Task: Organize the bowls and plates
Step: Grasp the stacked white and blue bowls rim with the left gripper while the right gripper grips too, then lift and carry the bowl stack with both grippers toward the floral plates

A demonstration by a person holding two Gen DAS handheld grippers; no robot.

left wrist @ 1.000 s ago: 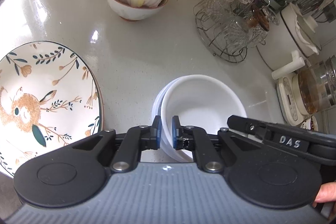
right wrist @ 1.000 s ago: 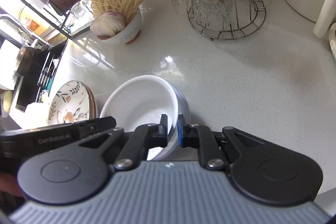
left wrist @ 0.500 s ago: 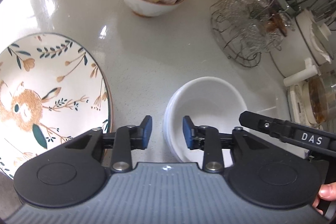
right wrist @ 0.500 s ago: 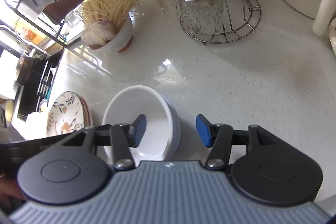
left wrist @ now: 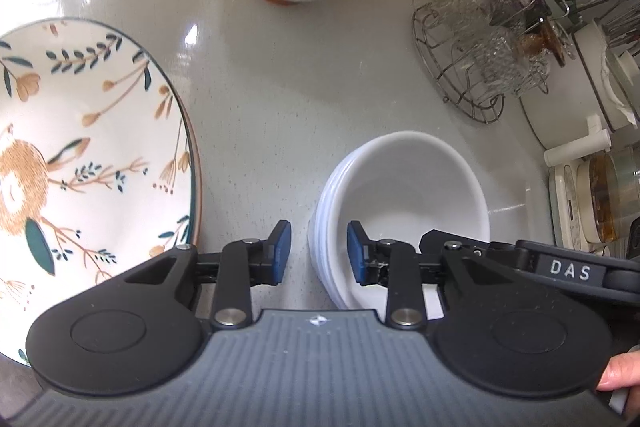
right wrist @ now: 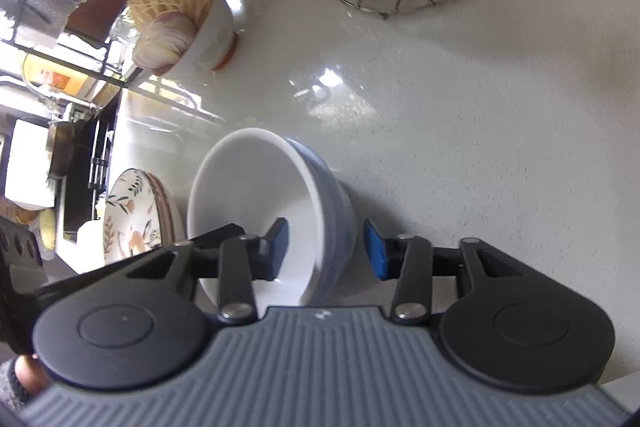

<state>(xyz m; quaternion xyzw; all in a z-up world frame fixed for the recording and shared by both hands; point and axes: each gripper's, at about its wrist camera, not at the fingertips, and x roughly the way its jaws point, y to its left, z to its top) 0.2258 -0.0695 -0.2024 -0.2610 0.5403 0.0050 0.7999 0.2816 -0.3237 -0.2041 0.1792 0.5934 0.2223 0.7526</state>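
In the left wrist view the floral plate (left wrist: 92, 163) fills the left edge of the frame on the pale countertop (left wrist: 280, 87), and the stack of white bowls (left wrist: 400, 207) sits at lower centre. The left gripper (left wrist: 318, 251) straddles the stack's left rim, one pad outside and one inside, its jaws closing but not yet pressing. In the right wrist view the right gripper (right wrist: 330, 249) brackets the opposite wall of the white bowls (right wrist: 260, 211), closing too, with clear gaps either side. The step looks like a two-handed regrasp of the nested bowls; next, both pairs of pads need to pinch the rims evenly before any lift. A second ago both grippers were clamped nearly shut on these rims; they have since sprung apart and dropped closer to the counter.
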